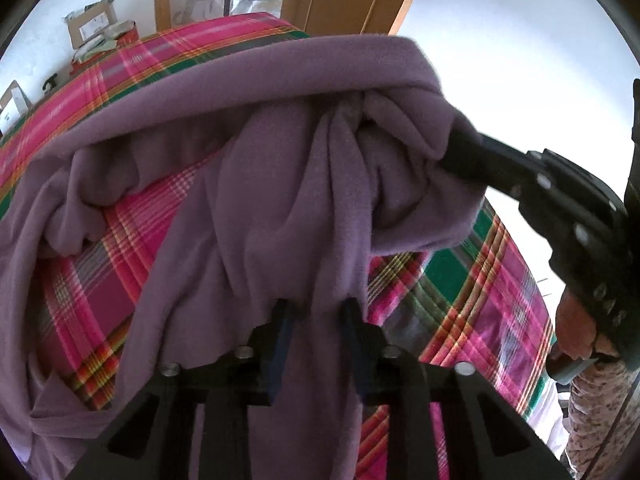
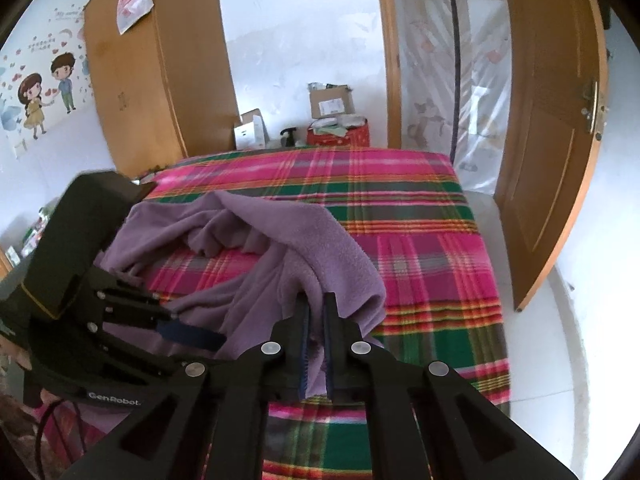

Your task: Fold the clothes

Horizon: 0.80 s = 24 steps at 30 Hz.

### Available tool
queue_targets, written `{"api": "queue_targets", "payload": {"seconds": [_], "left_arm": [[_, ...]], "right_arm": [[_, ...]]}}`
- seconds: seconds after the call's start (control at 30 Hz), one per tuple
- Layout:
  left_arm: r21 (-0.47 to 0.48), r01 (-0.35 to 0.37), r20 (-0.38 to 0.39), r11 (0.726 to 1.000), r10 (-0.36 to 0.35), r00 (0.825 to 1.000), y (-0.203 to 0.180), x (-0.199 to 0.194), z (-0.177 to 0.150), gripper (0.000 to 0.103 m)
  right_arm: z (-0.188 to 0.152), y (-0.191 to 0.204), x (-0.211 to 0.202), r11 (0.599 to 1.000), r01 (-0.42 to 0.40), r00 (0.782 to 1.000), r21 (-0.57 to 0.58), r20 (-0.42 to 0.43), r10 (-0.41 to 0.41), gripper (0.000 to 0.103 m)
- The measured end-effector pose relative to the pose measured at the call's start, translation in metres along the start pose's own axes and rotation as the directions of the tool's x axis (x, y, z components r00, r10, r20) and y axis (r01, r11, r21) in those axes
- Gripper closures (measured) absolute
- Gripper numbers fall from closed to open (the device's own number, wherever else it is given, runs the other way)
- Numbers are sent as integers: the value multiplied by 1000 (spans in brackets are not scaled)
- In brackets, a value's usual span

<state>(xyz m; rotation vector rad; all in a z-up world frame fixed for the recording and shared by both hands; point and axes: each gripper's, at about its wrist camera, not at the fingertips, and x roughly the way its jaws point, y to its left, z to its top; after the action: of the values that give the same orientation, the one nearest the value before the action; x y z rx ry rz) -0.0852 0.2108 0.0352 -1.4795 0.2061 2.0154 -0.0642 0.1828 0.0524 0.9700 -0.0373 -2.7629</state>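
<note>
From the left wrist view, the left tool points down at a purple fleece garment. A thick fold of the purple cloth runs between its two blue pads, and the pads squeeze it from both sides. The rest of the garment hangs and bunches up over a bed with a pink and green checked blanket. At the right side, the right tool comes in and its tip is buried in a bunched corner of the same garment. A hand holds that tool near the edge of the picture.

From the right wrist view, the right tool is closed tight on a thin bit of the purple garment, which shows between its pads. The garment lies ahead of it and to the left, on the near part of the bed. The left tool reaches in from the left, and it seems to sit in the cloth, though its tip is partly hidden. A wooden door stands open at the right.
</note>
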Motion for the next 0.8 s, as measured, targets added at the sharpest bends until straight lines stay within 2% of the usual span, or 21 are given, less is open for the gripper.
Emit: {"api": "queue_targets", "payload": {"seconds": [0.07,0.17,0.43,0.8], "left_arm": [[6,25,4,1000,-25,1000,1,0,-3,96],[-9,80,16,997,-80,997,6,-2,-7,98],[-32,125,66,992,-123,990,14,-17,-18,98],[-68,190,101,979,-182,978,28,-15,4,98]], "right_arm": [[4,-4,-1,1000,21,1000,-1,11,-21,98],[10,-11,0,998,58,998,-8,18,-58,98],[29,-29,10,993,115,992,1,55,-115,98],[57,-37,44,986,158,987,-48,46,-156,98]]}}
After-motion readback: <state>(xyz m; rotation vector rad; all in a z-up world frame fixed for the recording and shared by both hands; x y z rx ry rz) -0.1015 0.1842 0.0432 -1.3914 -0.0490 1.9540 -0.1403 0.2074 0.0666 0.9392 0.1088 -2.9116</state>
